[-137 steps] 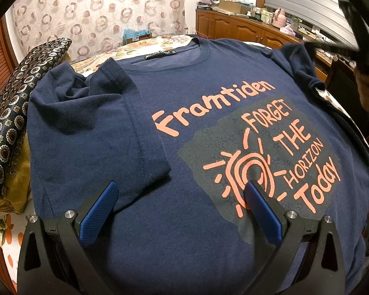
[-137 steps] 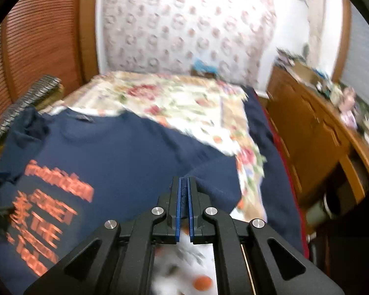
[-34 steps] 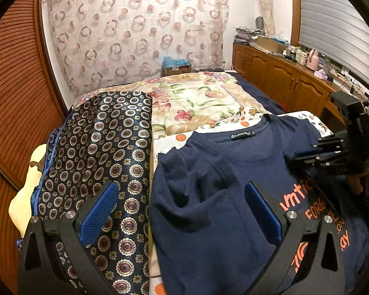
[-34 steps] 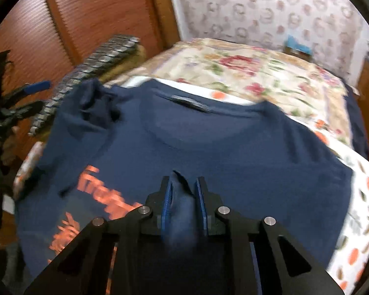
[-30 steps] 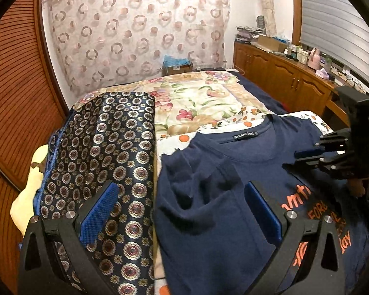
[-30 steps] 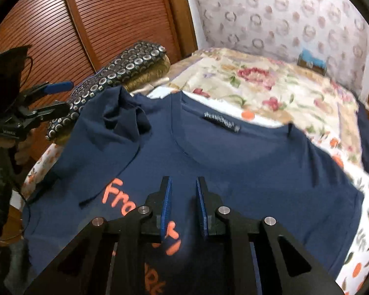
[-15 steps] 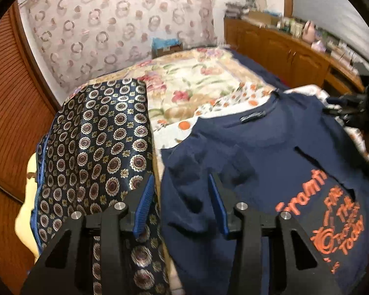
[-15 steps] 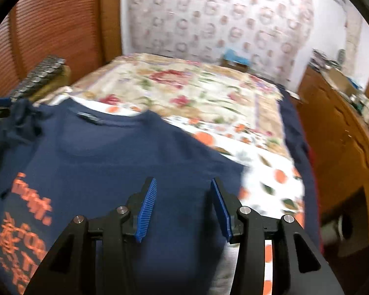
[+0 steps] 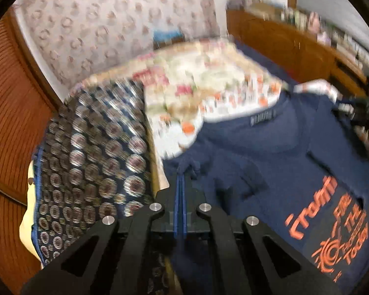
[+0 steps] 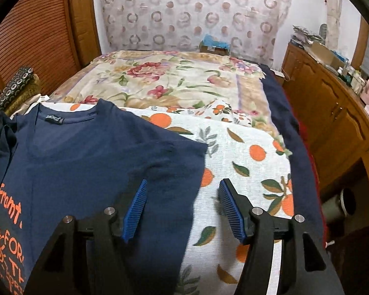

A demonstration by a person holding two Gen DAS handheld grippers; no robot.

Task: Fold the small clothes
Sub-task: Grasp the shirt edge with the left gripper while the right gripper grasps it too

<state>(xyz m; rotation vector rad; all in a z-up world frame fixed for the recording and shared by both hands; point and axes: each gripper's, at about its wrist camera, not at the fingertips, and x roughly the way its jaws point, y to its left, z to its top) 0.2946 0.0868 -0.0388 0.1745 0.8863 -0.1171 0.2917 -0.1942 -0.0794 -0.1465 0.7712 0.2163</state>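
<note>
A navy T-shirt with orange print lies face up on the bed; it also shows in the right wrist view. My left gripper is shut on the bunched fabric of the shirt's left sleeve edge, next to the patterned pillow. The left wrist view is motion-blurred. My right gripper is open and empty, with its jaws astride the folded right edge of the shirt, just above it. The right sleeve is tucked in, giving a straight edge.
A dark circle-patterned pillow lies left of the shirt. An orange-print sheet and a floral quilt cover the bed. A wooden cabinet runs along the right. A wooden slatted wall is at the left.
My left gripper has closed on the shirt's left sleeve edge. My right gripper has let go of the right sleeve, opened wide and drawn back to the shirt's right edge.
</note>
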